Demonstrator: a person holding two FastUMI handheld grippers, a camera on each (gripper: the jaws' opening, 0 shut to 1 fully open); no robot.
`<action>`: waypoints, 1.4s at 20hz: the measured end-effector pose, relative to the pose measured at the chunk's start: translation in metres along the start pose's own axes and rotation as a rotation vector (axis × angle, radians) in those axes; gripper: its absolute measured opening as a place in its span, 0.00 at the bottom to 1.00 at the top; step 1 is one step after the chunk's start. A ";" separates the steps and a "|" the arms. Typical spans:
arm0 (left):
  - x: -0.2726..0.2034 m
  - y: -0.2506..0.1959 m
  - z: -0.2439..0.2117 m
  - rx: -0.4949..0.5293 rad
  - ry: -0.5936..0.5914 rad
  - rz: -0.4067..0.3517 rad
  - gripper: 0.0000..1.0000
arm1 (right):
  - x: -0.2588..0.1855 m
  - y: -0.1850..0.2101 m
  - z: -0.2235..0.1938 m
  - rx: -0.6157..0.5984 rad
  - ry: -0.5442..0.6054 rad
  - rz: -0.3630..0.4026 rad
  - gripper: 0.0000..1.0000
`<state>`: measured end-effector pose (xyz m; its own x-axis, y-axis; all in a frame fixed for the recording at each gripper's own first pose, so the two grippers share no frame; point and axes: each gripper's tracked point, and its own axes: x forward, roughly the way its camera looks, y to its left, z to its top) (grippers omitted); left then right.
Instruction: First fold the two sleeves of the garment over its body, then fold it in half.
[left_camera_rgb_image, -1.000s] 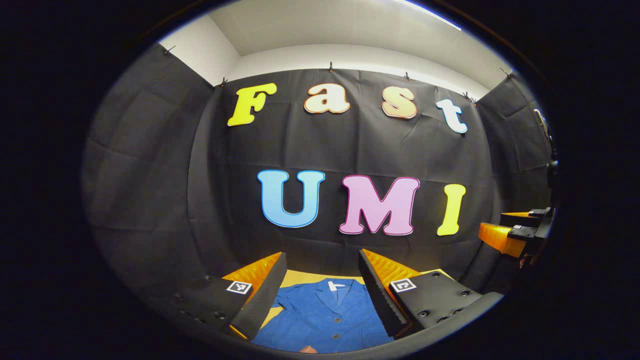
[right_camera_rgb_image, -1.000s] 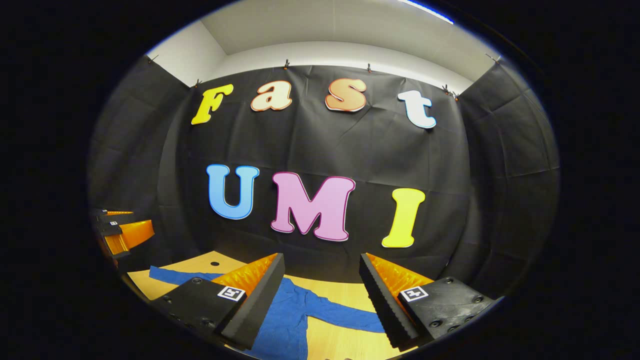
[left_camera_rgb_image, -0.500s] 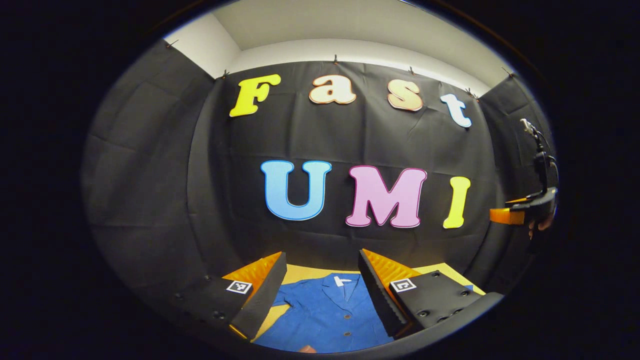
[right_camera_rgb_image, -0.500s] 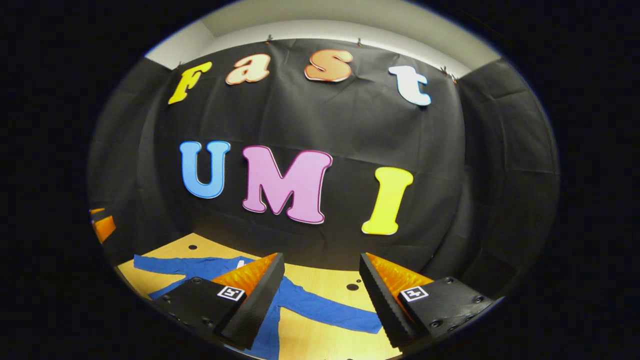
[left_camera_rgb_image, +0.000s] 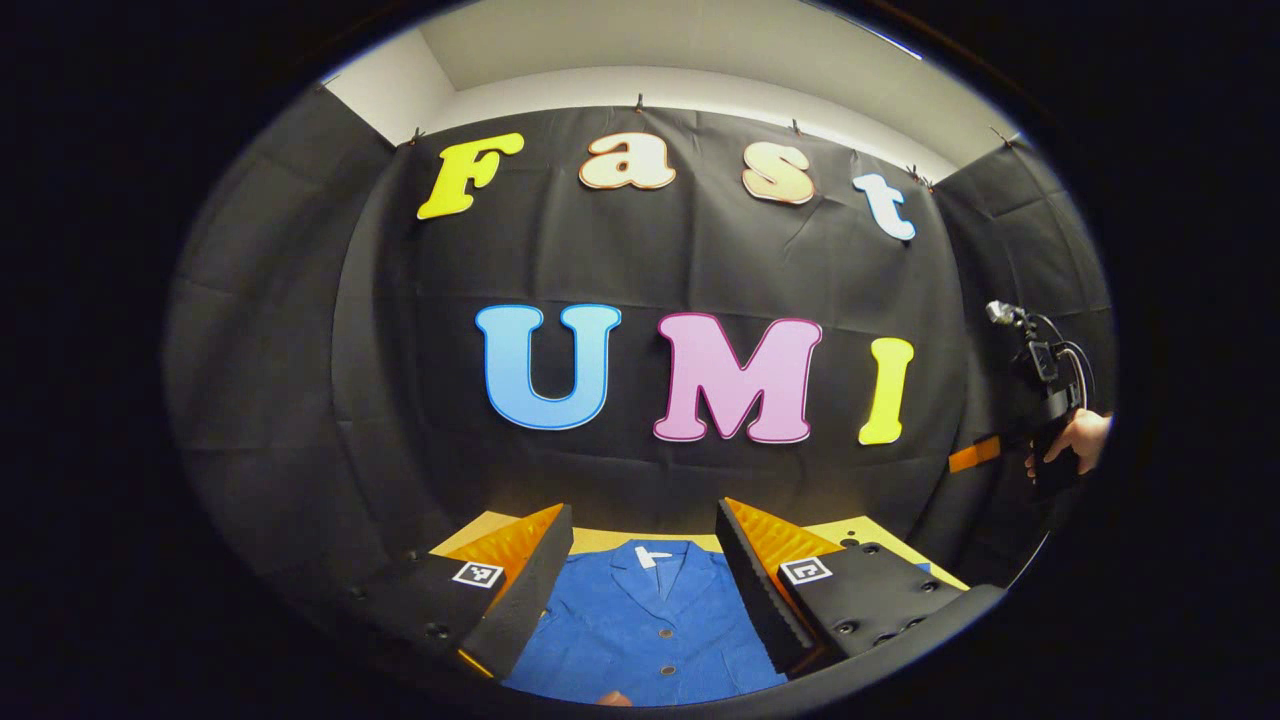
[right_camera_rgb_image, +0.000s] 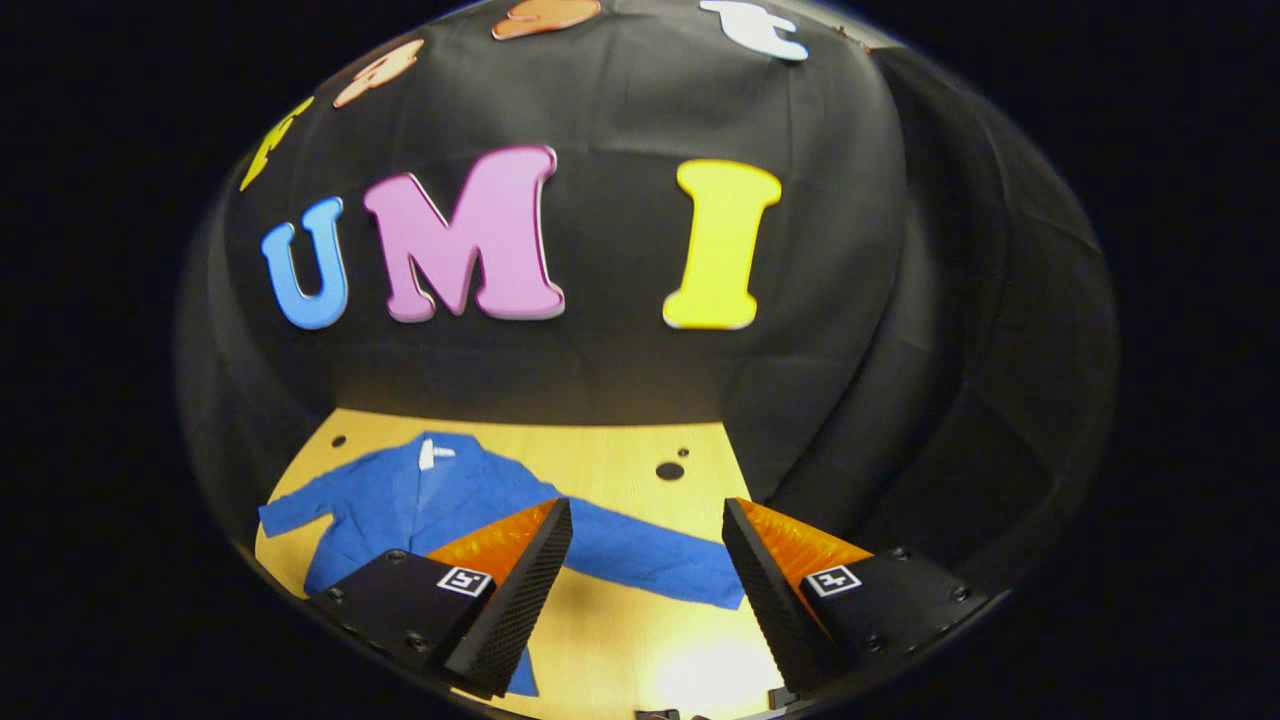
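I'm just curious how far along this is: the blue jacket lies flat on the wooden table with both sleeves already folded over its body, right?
Not quite. The blue jacket does lie flat on the wooden table, but its sleeves are not folded: the right gripper view shows one sleeve stretched straight out across the table and the other sleeve spread to the opposite side.

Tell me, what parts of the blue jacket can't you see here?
- Left gripper view: the jacket's sleeves, hidden behind the left gripper.
- Right gripper view: the jacket's hem, hidden behind the right gripper.
- Left gripper view: the jacket's buttons, too small to tell apart.
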<state>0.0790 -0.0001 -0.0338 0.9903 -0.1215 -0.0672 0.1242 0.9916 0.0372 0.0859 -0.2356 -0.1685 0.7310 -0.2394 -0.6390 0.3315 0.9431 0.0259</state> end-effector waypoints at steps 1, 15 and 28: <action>0.003 -0.003 -0.005 0.008 0.018 0.010 0.82 | 0.017 -0.008 -0.016 0.018 0.071 0.001 0.97; 0.055 -0.040 -0.070 -0.007 0.284 0.132 0.83 | 0.193 -0.116 -0.233 0.358 0.756 -0.074 0.98; 0.077 -0.093 -0.059 0.046 0.262 0.095 0.83 | 0.213 -0.112 -0.250 0.374 0.820 -0.094 0.10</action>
<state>0.1400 -0.0990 -0.1012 0.9485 -0.0060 -0.3168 0.0399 0.9941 0.1005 0.0552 -0.3342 -0.4995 0.0846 0.0627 -0.9944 0.6455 0.7568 0.1026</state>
